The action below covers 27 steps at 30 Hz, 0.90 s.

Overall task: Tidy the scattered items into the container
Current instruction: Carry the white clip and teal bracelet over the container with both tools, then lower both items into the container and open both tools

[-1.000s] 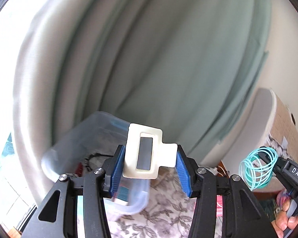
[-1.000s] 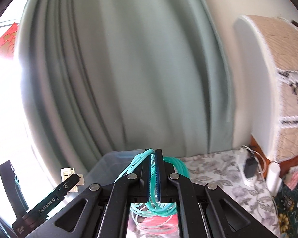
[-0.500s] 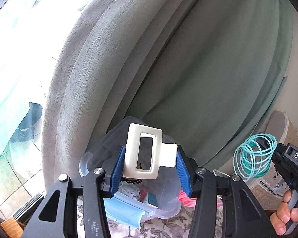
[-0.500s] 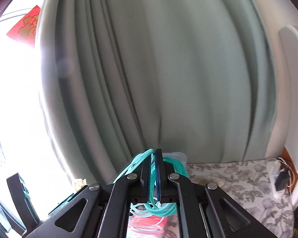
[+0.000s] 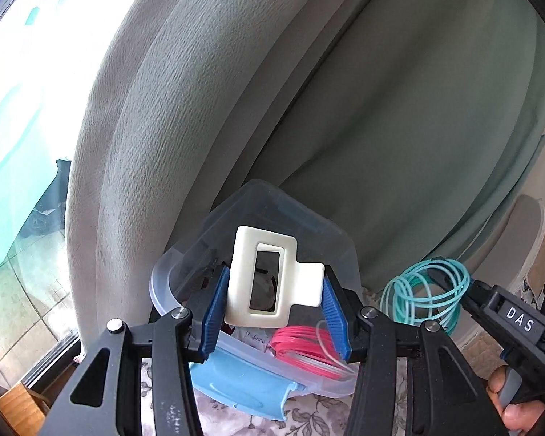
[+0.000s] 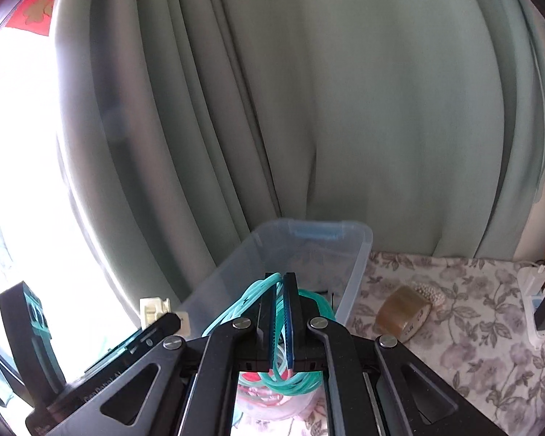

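My left gripper (image 5: pixel 272 290) is shut on a white plastic clip with a rectangular window (image 5: pixel 269 279), held upright just over the near rim of the clear plastic container (image 5: pixel 301 225). A pink coil (image 5: pixel 301 348) lies inside the container. My right gripper (image 6: pixel 282 290) is shut on a teal coil of cord (image 6: pixel 243 301), which hangs over the container (image 6: pixel 309 250). In the left wrist view the teal coil (image 5: pixel 425 294) hangs right of the container, pinched by the right gripper (image 5: pixel 443 279). The left gripper (image 6: pixel 163 312) with the white clip (image 6: pixel 152 309) shows at the right wrist view's lower left.
A roll of brown tape (image 6: pixel 403 312) and a small beaded object (image 6: pixel 428 290) lie on the floral tablecloth (image 6: pixel 472 327) right of the container. A white power strip (image 6: pixel 537 298) sits at the far right. A grey-green curtain (image 6: pixel 309 109) hangs behind. A blue lid (image 5: pixel 243 381) lies by the container.
Both grippers came down and closer to the container while keeping their grips. The container now fills more of both views, and the tape roll has come into the right wrist view.
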Each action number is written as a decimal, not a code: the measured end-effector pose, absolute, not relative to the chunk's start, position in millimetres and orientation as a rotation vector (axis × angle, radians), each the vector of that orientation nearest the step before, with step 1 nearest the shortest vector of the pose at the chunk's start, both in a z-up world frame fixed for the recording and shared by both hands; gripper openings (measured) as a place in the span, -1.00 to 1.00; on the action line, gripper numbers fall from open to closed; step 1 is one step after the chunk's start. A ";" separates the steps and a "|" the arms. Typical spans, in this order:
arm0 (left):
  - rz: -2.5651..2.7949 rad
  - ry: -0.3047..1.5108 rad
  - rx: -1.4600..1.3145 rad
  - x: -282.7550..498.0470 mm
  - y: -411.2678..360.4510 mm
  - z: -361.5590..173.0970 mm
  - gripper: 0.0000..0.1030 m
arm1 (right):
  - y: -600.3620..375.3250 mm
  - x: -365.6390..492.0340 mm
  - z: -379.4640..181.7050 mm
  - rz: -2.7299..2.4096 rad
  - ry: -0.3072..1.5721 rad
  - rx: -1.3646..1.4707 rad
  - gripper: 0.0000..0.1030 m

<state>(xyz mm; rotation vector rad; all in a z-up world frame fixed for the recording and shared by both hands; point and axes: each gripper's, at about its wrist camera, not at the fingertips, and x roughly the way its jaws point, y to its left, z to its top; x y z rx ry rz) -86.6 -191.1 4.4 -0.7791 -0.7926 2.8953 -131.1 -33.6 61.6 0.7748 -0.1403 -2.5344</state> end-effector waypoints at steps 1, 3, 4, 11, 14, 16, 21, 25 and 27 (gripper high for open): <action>2.892 -0.793 -0.789 -89.0 -191.1 1.6 -0.01 | -35.1 -134.7 54.3 -2.527 -0.136 0.803 -0.91; 2.883 -0.793 -0.809 -93.7 -191.1 -3.7 -0.01 | -32.3 -143.5 42.4 -2.517 -0.136 0.843 -0.91; 2.878 -0.792 -0.821 -96.4 -190.8 -6.8 -0.01 | -32.3 -145.4 37.7 -2.513 -0.134 0.858 -0.91; 2.862 -0.775 -0.871 -109.9 -189.2 -20.6 -0.01 | -46.5 -155.4 16.4 -2.466 -0.099 0.919 -0.91; 2.863 -0.774 -0.892 -114.5 -191.3 -25.6 -0.01 | -52.2 -163.7 9.7 -2.456 -0.079 0.934 -0.88; 2.865 -0.772 -0.903 -117.3 -192.8 -28.1 -0.01 | -55.7 -164.0 8.6 -2.449 -0.058 0.947 -0.86; 2.870 -0.742 -0.915 -123.7 -192.2 -30.1 -0.01 | -62.2 -161.9 5.6 -2.437 0.013 0.965 -0.86; 2.869 -0.718 -0.927 -127.8 -189.7 -30.9 -0.01 | -60.7 -165.3 2.6 -2.443 0.040 0.996 -0.86; 2.870 -0.707 -0.932 -129.2 -188.8 -31.2 0.00 | -59.2 -165.8 2.6 -2.441 0.047 1.008 -0.77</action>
